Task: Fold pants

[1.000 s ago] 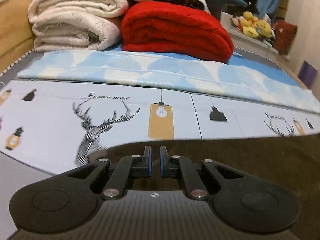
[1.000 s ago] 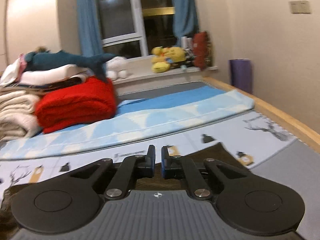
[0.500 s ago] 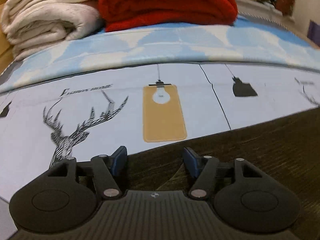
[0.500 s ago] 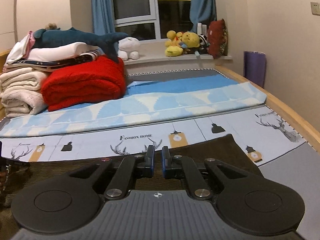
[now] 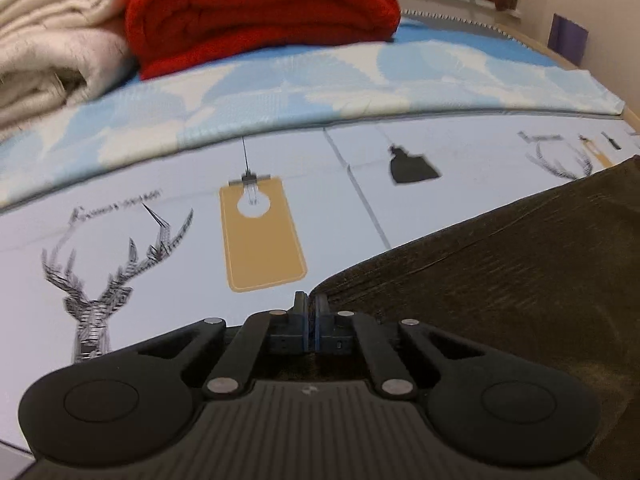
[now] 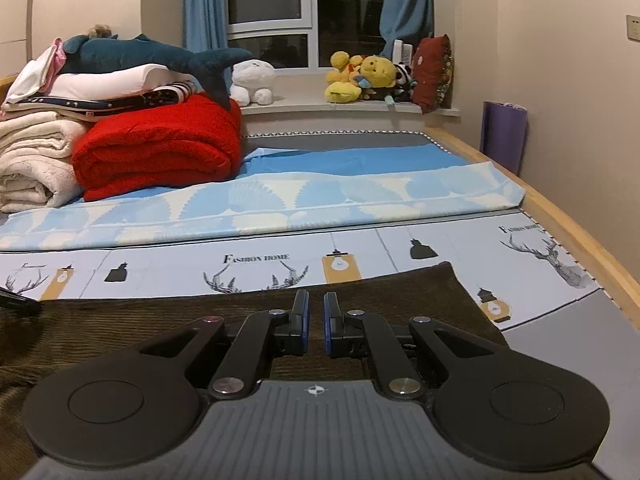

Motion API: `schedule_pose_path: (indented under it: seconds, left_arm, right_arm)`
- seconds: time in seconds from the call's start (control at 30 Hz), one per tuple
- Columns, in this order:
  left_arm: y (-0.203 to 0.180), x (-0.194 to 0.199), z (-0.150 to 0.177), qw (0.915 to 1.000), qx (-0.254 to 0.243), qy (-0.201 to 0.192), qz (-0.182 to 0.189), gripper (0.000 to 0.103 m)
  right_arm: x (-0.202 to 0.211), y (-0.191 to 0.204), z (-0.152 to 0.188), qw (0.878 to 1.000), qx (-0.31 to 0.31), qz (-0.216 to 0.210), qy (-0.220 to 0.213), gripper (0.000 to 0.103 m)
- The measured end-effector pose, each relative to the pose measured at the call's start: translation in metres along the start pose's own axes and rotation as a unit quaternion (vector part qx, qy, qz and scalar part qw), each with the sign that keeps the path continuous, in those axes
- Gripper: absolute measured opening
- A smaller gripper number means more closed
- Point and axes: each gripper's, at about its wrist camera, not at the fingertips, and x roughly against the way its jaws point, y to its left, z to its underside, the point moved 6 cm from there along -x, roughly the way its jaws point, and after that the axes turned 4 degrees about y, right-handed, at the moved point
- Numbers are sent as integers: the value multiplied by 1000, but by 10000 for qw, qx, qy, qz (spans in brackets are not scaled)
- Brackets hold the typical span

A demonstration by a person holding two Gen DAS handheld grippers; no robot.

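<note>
Dark brown corduroy pants (image 5: 500, 280) lie flat on a pale printed sheet (image 5: 160, 232). My left gripper (image 5: 311, 306) is shut at the pants' far left corner, with the fabric edge pinched between its fingertips. In the right wrist view the pants (image 6: 140, 320) stretch across the foreground to a corner at the right (image 6: 448, 276). My right gripper (image 6: 316, 312) sits low over the pants' far edge, jaws a narrow gap apart, with nothing visibly between them.
A red blanket (image 6: 160, 152) and cream towels (image 6: 32, 160) are stacked at the back left, with a toy shark (image 6: 152, 56) on top. A blue patterned cloth (image 6: 280, 200) lies beyond the sheet. A wooden bed edge (image 6: 568, 224) runs along the right.
My left gripper opened half a second ago and has now closed on the pants' corner. My right gripper's jaws have parted slightly and its view has steadied.
</note>
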Motion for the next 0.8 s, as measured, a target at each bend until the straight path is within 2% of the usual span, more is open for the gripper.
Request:
schedule_pose_path:
  seconds: [0.1, 0.23, 0.37, 0.47, 0.53, 0.6, 0.63, 0.67, 0.7, 0.73, 0.8]
  left_arm:
    - [-18, 39, 1, 9992, -358, -147, -113, 2]
    - [-48, 102, 23, 9974, -677, -175, -148, 2]
    - [-84, 165, 70, 9966, -816, -32, 54, 2]
    - [-105, 190, 112, 9966, -752, 124, 328, 2]
    - [-110, 189, 137, 9956, -495, 413, 687, 3]
    - [-98, 196, 147, 9968, -84, 413, 681, 6]
    - [-84, 202, 148, 9968, 311, 336, 649, 11]
    - [-68, 208, 149, 9933, 849, 282, 733, 18]
    - [-51, 211, 151, 9848, 1468, 278, 882, 24]
    - [-36, 210, 158, 9727, 2062, 352, 1006, 32]
    - [-20, 199, 171, 9546, 2701, 645, 1080, 34]
  right_arm:
    - [0, -8, 3, 9998, -114, 122, 53, 7]
    - [2, -20, 7, 9986, -452, 213, 166, 7]
    - [7, -28, 15, 9958, -848, 212, 281, 7]
    - [12, -31, 23, 9937, -1047, 175, 367, 7]
    - [14, -34, 28, 9928, -1102, 187, 429, 7]
    - [15, -39, 32, 9913, -1200, 201, 504, 7]
    - [15, -42, 34, 9903, -1264, 196, 542, 7]
    - [15, -45, 37, 9891, -1335, 196, 591, 7]
    - [14, -48, 39, 9881, -1387, 205, 628, 7]
    - [13, -52, 41, 9870, -1447, 215, 659, 7]
    - [12, -59, 43, 9851, -1558, 228, 688, 7]
